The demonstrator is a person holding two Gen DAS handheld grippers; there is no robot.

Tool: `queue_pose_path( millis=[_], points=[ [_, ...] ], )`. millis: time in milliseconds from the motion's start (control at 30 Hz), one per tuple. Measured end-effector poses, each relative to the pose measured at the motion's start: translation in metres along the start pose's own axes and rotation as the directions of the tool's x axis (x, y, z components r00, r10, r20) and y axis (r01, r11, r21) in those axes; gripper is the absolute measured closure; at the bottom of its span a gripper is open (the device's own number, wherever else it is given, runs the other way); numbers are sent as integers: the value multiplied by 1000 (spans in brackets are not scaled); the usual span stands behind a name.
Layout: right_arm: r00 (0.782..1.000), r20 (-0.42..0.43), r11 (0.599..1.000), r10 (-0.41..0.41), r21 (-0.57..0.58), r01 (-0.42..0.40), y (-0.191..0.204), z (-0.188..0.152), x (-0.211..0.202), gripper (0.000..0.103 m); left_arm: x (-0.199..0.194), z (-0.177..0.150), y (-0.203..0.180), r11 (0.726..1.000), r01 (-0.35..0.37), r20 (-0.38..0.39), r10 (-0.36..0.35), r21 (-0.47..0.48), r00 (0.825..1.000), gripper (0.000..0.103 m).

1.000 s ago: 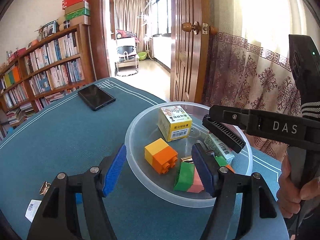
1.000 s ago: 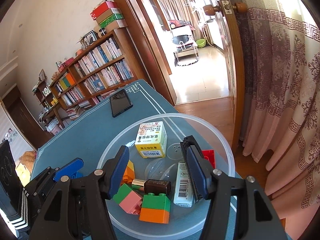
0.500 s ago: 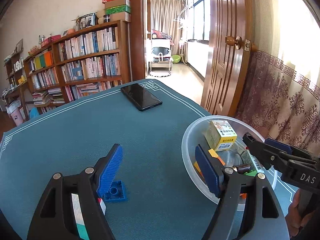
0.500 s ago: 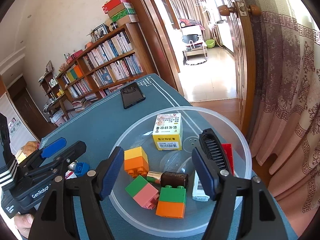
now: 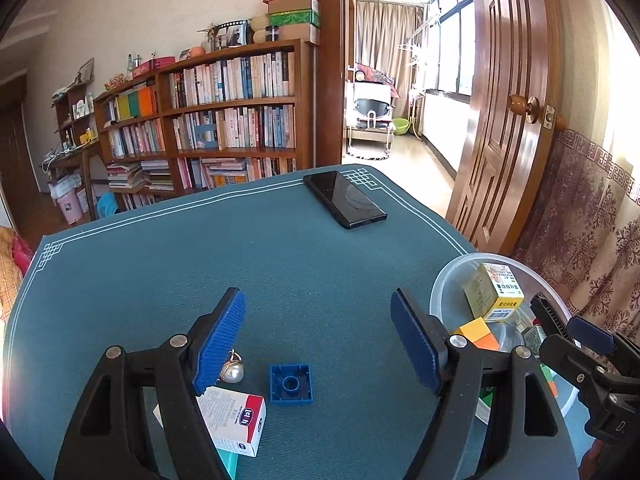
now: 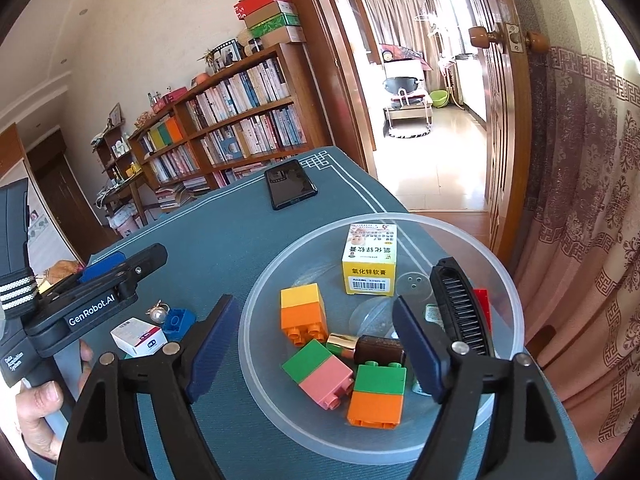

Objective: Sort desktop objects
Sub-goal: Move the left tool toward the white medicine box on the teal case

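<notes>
With the clear bowl (image 5: 442, 292) as the landmark, the loose things lie on the teal table mat (image 5: 280, 264) to its left, and the blue brick (image 5: 291, 383) is the one that matters — it sits upside down, hollow side up, low between the fingers of the left tongs (image 5: 318, 340) and a little nearer the left finger. It is square, so it has no long axis to line up with; its sides run roughly in line with the fingers. The left tongs stand wide with nothing between the pads, and they are far nearer the brick than the right pair, so I judge the next pick is theirs: a short reach forward and down. Left of the brick, and further from the bowl, a pearl ornament (image 5: 232, 371) lies just beside the left finger, and a white and red carton (image 5: 234, 420) sits partly under that finger — both close enough to be nudged as the pads close. Far across the mat from the bowl lies a black phone (image 5: 345, 200), well clear. The right tongs (image 6: 308, 344) hang over the bowl's near rim, jaws opening and gripping nothing; below them sit coloured bricks, a yellow carton (image 6: 370, 260), a black comb (image 6: 460, 300) and a small brown bottle (image 6: 376, 350).
</notes>
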State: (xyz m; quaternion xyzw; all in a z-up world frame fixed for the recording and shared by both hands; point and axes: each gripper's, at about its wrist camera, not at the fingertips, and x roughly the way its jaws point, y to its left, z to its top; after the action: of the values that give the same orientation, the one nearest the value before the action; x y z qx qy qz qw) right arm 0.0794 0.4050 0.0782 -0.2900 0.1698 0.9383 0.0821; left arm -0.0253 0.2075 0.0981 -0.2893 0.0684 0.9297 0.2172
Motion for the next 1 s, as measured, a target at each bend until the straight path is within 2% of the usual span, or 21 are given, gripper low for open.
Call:
queue_pose_path(
  millis=[367,800,1000],
  points=[
    [1000,-15,999,25,-26,-25,12,-6,1,21,-2,0,9,999,-36,-9,36,-5,999,25],
    [997,-43,995,62,-71,-65,36,-19,7,20,-5,-28,45,993,-117,-78,117,-3,990,25],
    [995,-61,993,78,-82,-83,44,-26,11,20,-1,-43,64,995,-94,-126,89,-37,988,25]
  ],
)
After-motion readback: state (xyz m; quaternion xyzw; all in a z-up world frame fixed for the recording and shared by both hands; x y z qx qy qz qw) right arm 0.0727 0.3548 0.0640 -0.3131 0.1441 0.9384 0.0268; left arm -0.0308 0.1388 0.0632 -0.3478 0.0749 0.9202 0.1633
